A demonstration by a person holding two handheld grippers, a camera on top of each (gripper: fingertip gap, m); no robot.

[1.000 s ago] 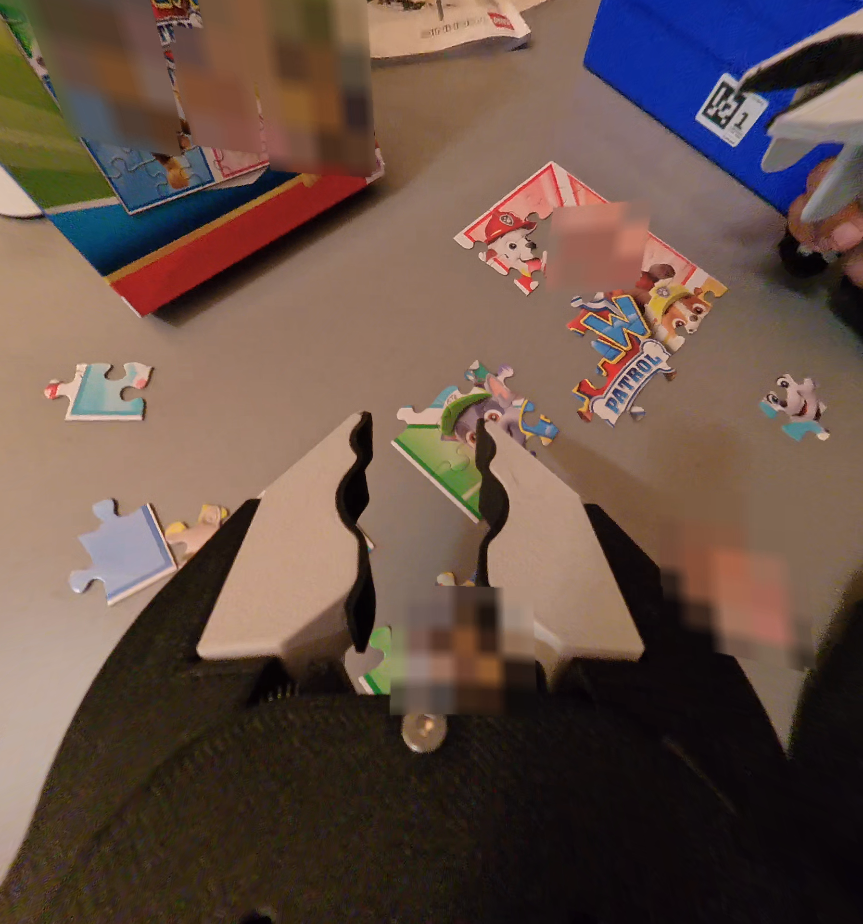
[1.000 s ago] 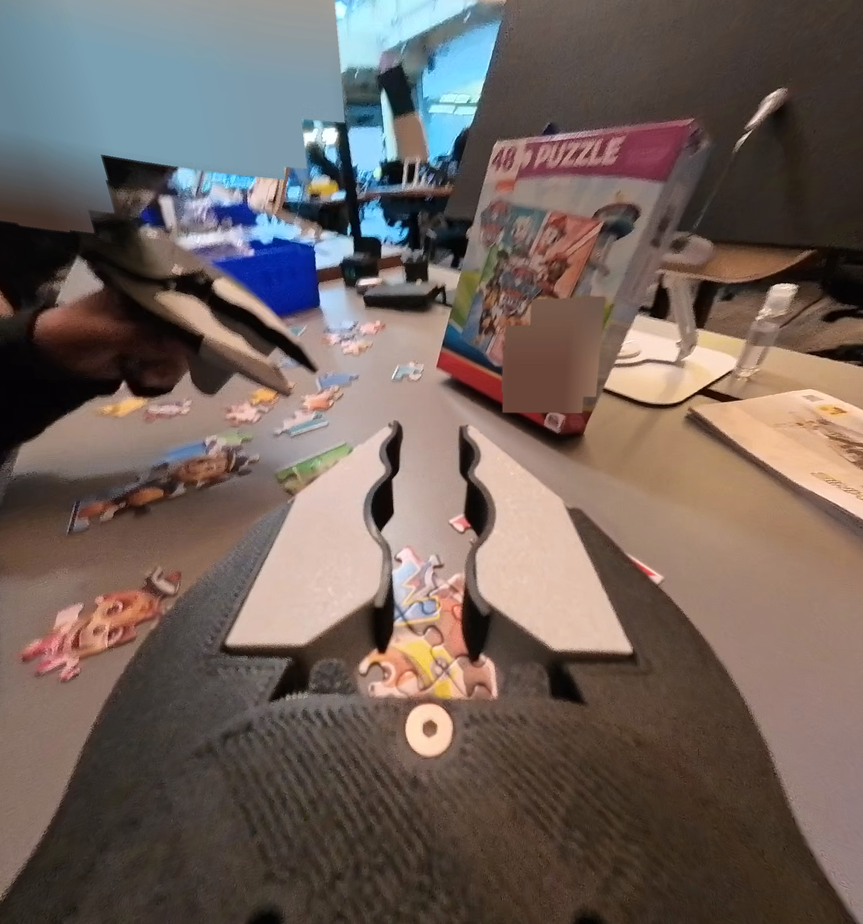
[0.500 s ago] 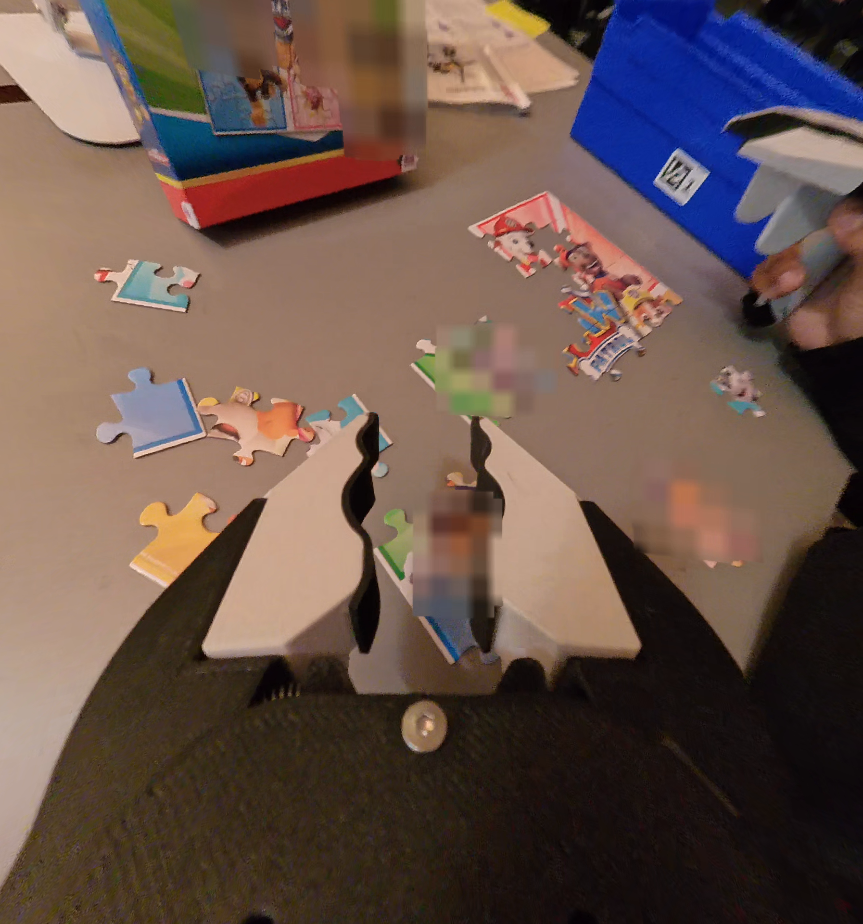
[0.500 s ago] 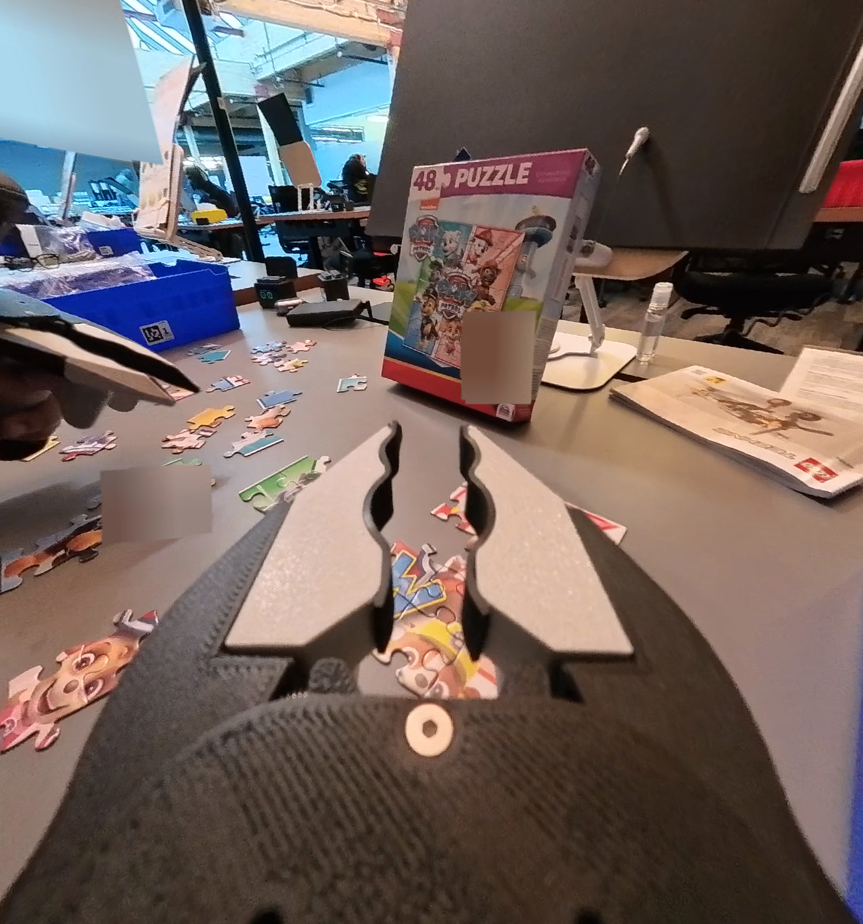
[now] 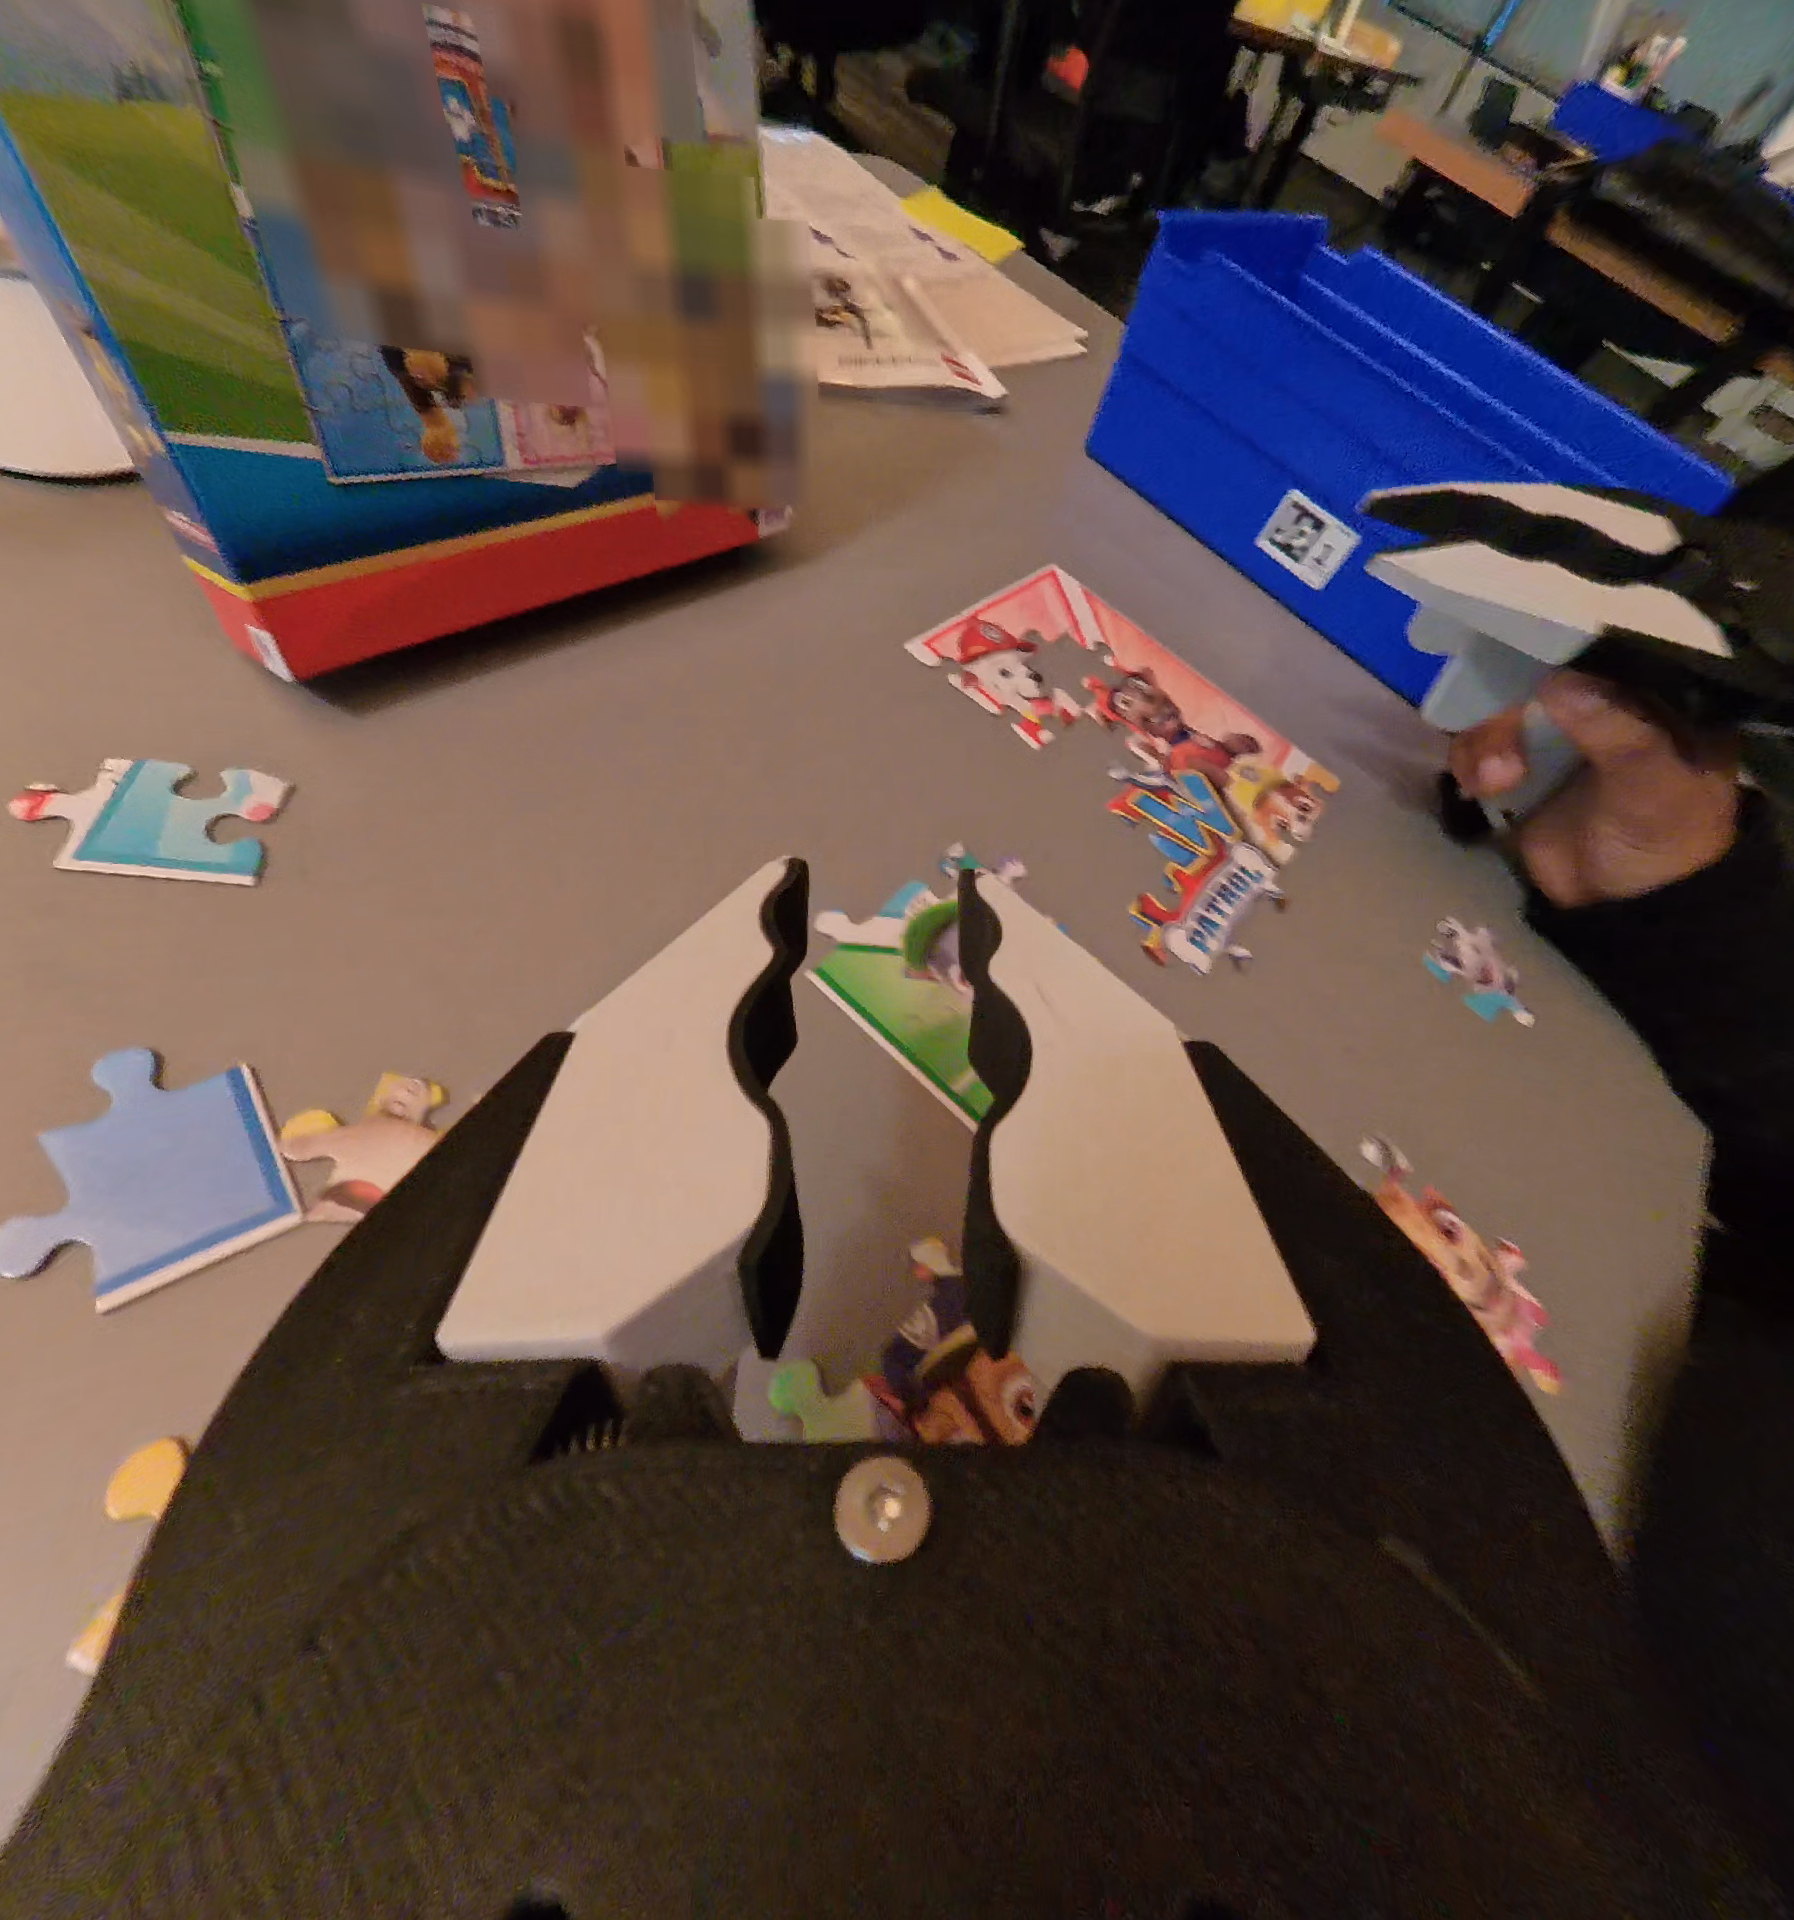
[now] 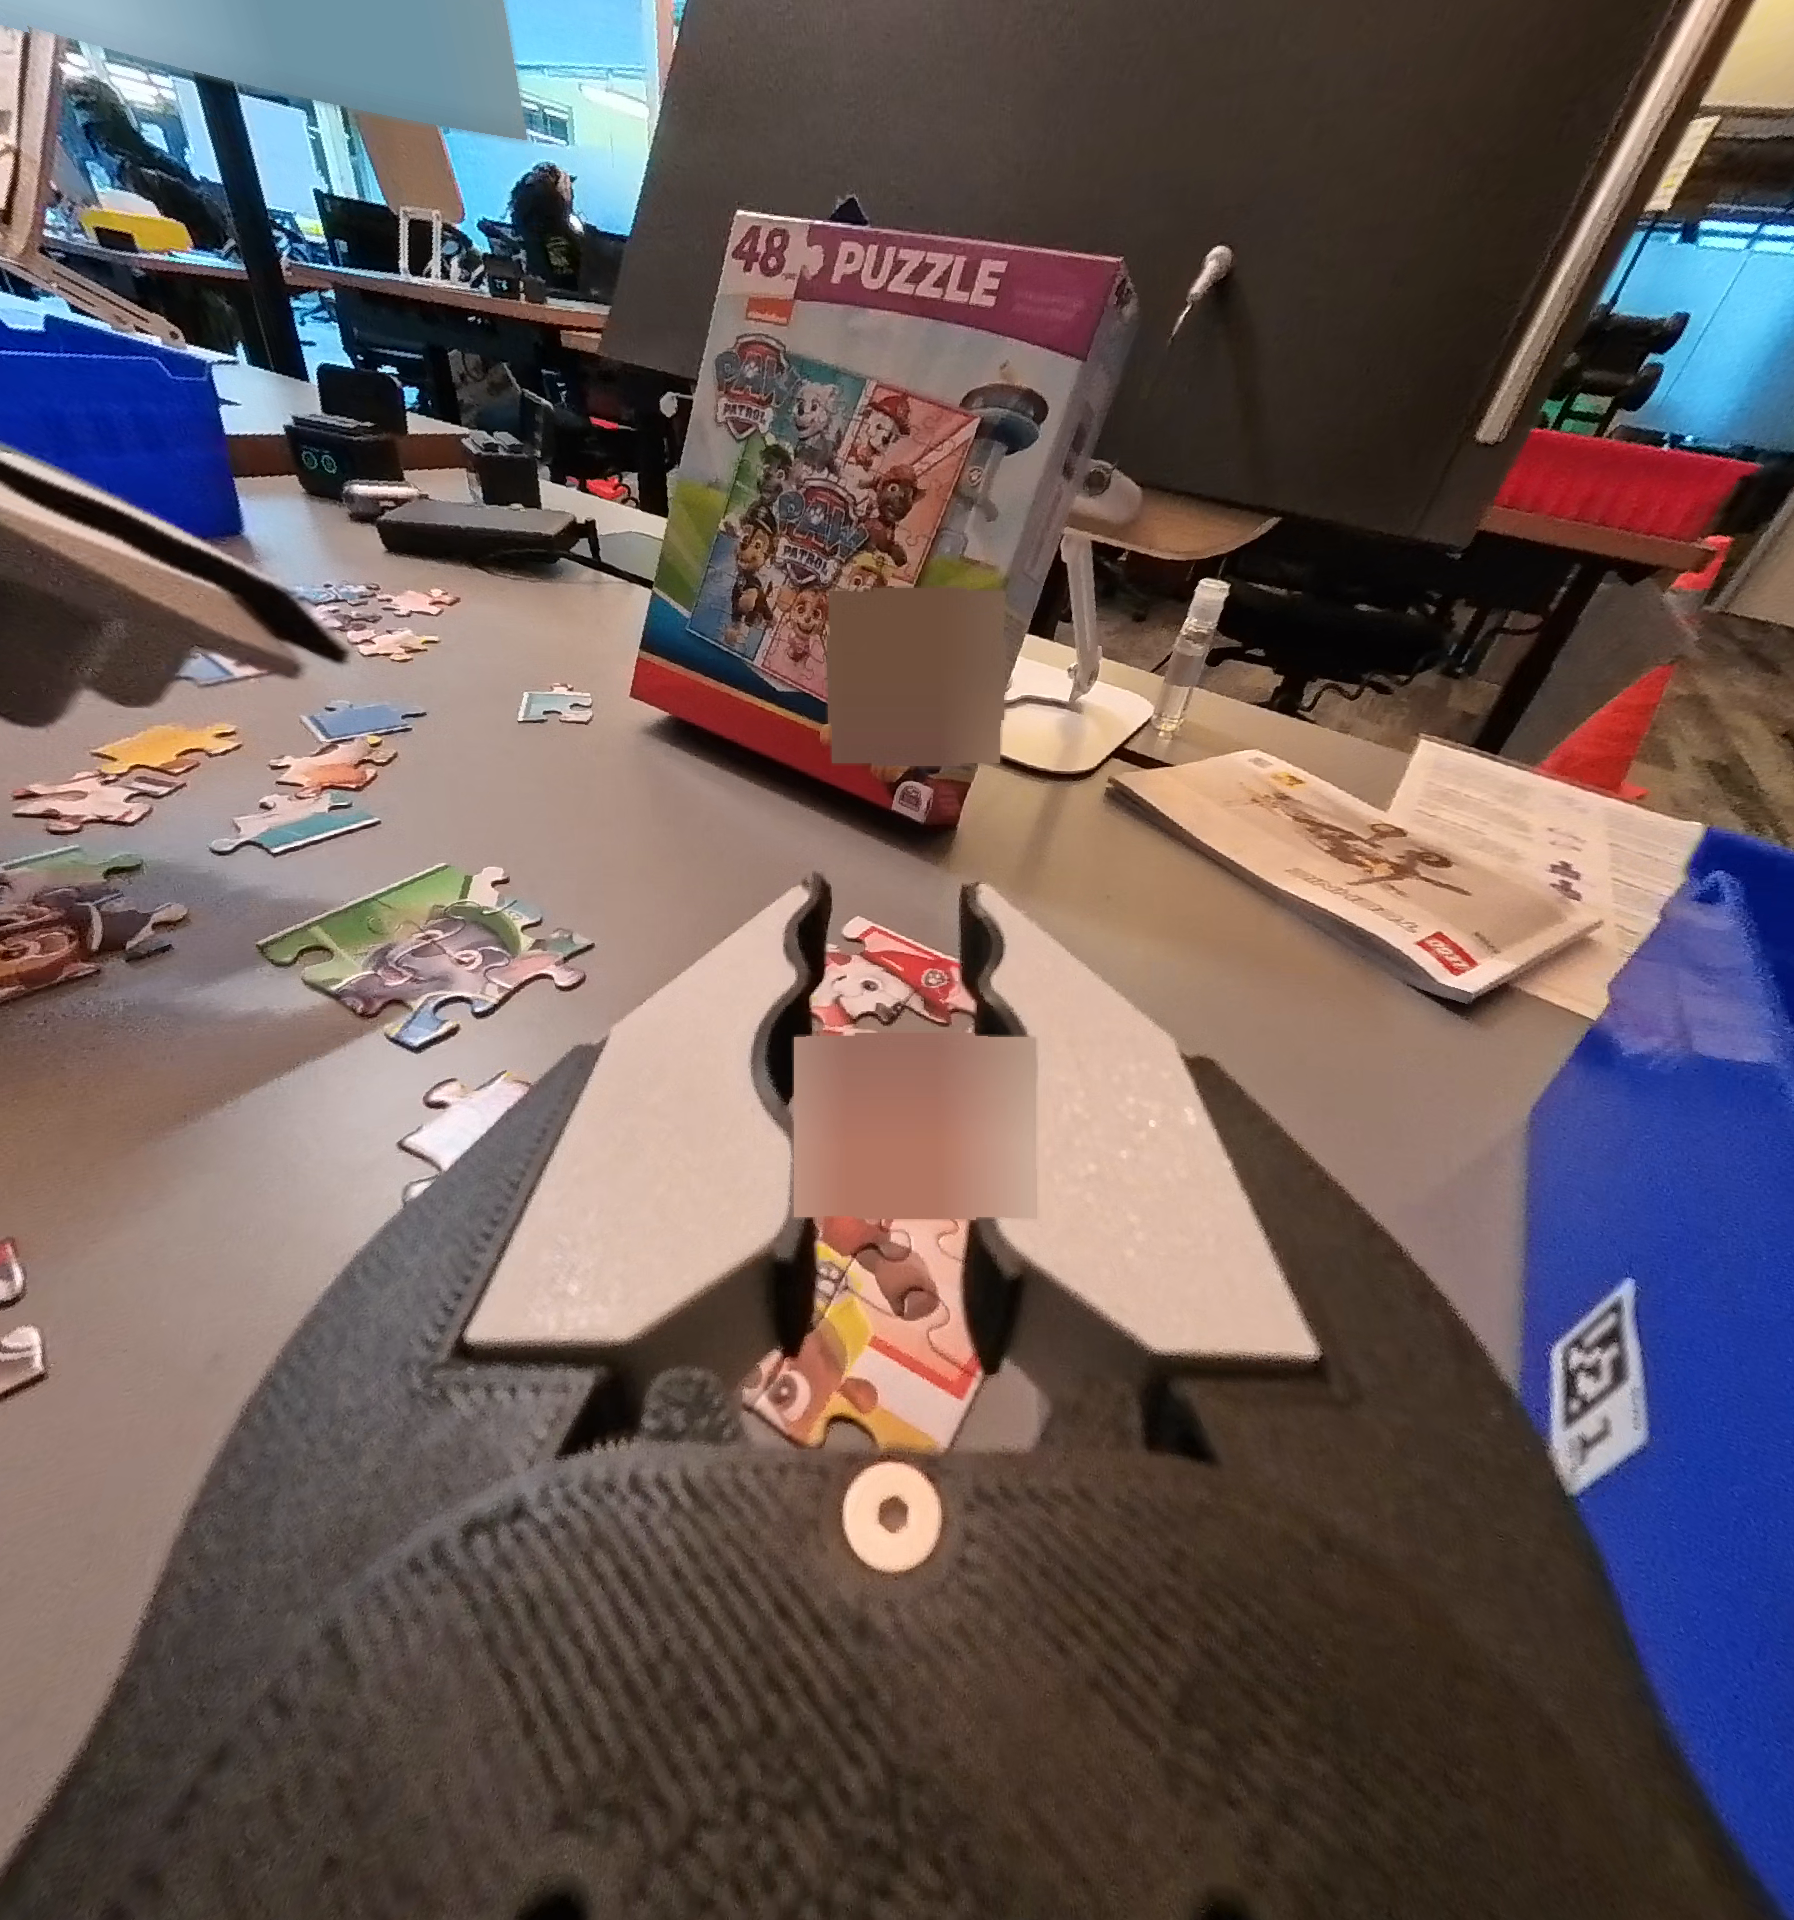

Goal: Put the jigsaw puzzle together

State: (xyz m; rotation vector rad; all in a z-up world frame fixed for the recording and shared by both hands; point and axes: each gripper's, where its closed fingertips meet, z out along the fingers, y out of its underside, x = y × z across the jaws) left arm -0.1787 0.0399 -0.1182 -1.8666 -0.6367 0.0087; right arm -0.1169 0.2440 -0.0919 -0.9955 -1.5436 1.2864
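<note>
Grippers empty over puzzle sections on the grey surface (image 5: 560,779).
Left gripper (image 5: 882,883) released above green puzzle section (image 5: 903,1008); right gripper (image 6: 893,904) unclenched above red-and-white puzzle section (image 6: 898,971), puzzle box (image 6: 872,499) at twelve o'clock.

open-plan office: desks (image 6: 436,291), monitor (image 6: 1132,239)

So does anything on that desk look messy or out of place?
Only the puzzle: loose pieces lie scattered over the grey table around half-joined clusters. The puzzle box stands upright. Nothing looks spilled or damaged.
</note>
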